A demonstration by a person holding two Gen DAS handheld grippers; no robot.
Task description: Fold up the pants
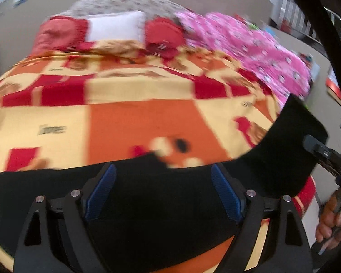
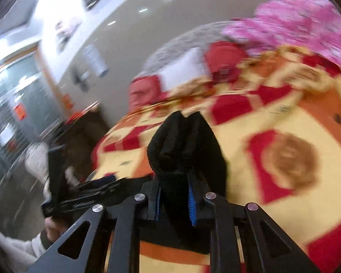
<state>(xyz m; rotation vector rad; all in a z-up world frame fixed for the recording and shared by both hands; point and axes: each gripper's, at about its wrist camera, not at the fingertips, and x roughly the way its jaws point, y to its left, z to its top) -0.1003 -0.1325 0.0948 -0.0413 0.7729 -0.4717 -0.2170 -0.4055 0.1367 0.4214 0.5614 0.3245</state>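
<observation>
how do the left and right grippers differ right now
The left gripper has its fingers spread wide, while the right gripper has its fingers nearly together. The left grips nothing, with the black pants only spread across below it; the right is clamped on a bunched fold of them. Both have blue-padded fingers and hang over the patterned bedspread.

The pants (image 1: 147,204) lie on the bed cover (image 1: 136,118), near its front edge; one end of the pants is lifted up between the fingers of the right gripper (image 2: 174,195); the left gripper (image 1: 162,191) is over the pants; pillows (image 1: 116,28) sit at the far end of the bed; a blanket (image 1: 250,52) lies on the right side.
</observation>
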